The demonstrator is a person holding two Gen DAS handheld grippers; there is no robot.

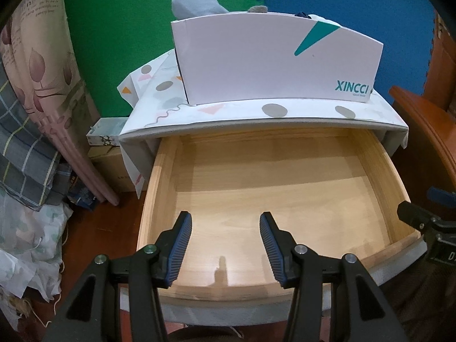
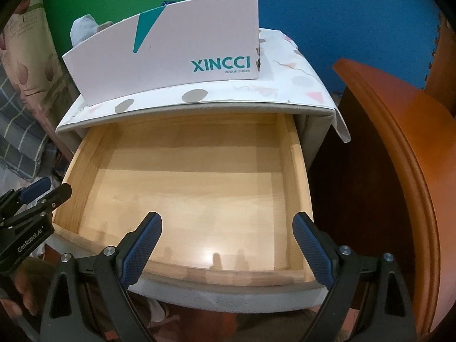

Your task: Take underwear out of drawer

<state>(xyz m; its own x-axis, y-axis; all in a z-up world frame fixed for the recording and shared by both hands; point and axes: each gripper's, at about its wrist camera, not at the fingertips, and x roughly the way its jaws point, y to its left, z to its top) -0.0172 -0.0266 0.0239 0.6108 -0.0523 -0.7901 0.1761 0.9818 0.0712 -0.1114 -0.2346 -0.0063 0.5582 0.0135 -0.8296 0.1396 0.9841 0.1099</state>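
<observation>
We see one pulled-out wooden drawer (image 1: 268, 188) and one white shoebox (image 1: 273, 62) on the nightstand (image 1: 228, 112). Our two claws, left claw (image 1: 225, 222) and right claw (image 2: 228, 223), hang spread over it, pinching nothing.

- The wall behind is covered in interlocking foam mats, a green mat (image 1: 119, 42) on the left and a blue mat (image 1: 356, 8) on the right.
- A reddish-brown wooden floor (image 1: 94, 228) shows at lower left.
- Folded bedding (image 1: 37, 91), floral pink and grey plaid, is stacked along the left edge.
- Orange-brown wooden furniture (image 2: 399, 148) with a moulded, curved edge stands on the right.
- The light is even and indoor, with soft shadows.
</observation>
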